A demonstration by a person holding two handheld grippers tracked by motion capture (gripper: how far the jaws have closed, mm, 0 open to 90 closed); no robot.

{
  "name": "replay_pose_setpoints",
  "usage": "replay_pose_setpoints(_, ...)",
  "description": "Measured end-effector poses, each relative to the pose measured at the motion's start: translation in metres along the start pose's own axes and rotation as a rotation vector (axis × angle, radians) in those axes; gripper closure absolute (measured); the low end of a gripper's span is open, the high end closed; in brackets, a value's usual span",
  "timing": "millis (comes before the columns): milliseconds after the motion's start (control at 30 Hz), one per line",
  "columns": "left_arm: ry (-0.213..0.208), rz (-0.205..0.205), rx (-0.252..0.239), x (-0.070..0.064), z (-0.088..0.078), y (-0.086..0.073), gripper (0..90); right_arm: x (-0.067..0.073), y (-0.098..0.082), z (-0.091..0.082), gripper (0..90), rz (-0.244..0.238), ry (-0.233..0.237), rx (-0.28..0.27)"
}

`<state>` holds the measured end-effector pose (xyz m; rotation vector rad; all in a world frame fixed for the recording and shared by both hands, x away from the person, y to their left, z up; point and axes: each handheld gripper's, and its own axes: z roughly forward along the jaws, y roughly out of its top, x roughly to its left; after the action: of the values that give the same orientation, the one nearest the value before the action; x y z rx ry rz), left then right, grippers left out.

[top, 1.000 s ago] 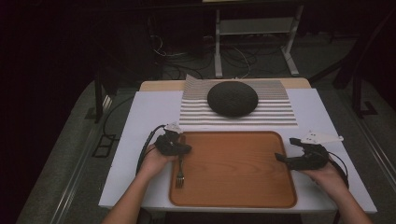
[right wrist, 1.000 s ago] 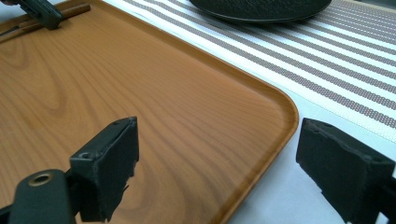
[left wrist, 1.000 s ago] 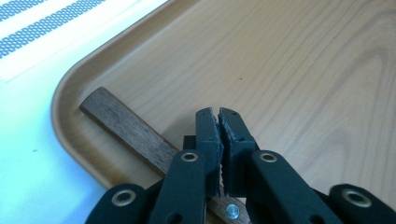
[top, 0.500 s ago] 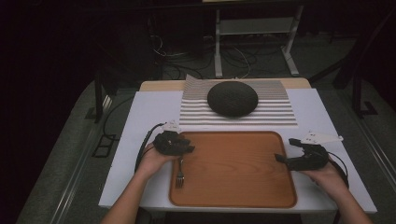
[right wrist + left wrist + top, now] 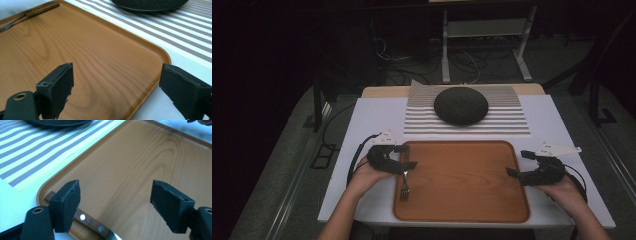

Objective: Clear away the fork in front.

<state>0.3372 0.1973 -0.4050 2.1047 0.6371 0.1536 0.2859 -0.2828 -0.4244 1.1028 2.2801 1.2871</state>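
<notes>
High view: fork (image 5: 405,184) lies on the wooden tray (image 5: 462,210) along its left edge, lower left of centre in frame. Tines point toward the bottom of frame, wood handle toward the top. Left gripper (image 5: 408,159) hangs over the handle end; its jaws have just been opening and stand apart, nothing pinched. Right gripper (image 5: 513,164) sits at the tray's right edge, jaws apart and empty. Dark plate (image 5: 461,105) on striped mat (image 5: 512,120) above the tray.

Left gripper view: fork handle (image 5: 86,220) at bottom left, brown wood with two metal rivets, metal neck starting at the bottom edge. It lies below the spread pads, not between them.

Right gripper view: fork (image 5: 27,15) at upper left, well apart from the spread jaws.

No readable writing or brand anywhere.
</notes>
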Motion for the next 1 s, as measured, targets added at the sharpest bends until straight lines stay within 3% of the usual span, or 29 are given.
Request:
replay_pose_setpoints(267, 0.047, -0.030, -0.032, -0.005, -0.019, -0.017, 4.5, 0.003, 0.000, -0.002, 10.2, 0.001, 0.010, -0.012)
replay_pose_setpoints(400, 0.052, -0.046, -0.040, -0.005, -0.024, -0.023, 0.3, 0.004, 0.000, -0.002, 10.1, -0.002, 0.015, -0.010)
replay_pose_setpoints(667, 0.050, -0.040, -0.058, -0.007, -0.031, -0.032, 0.0, 0.005, -0.005, -0.006, 10.2, 0.000, 0.022, -0.023)
replay_pose_setpoints(1000, 0.071, -0.039, -0.065, -0.004, -0.032, -0.032, 0.0, 0.006, -0.007, -0.004, 10.1, -0.002, 0.035, -0.014)
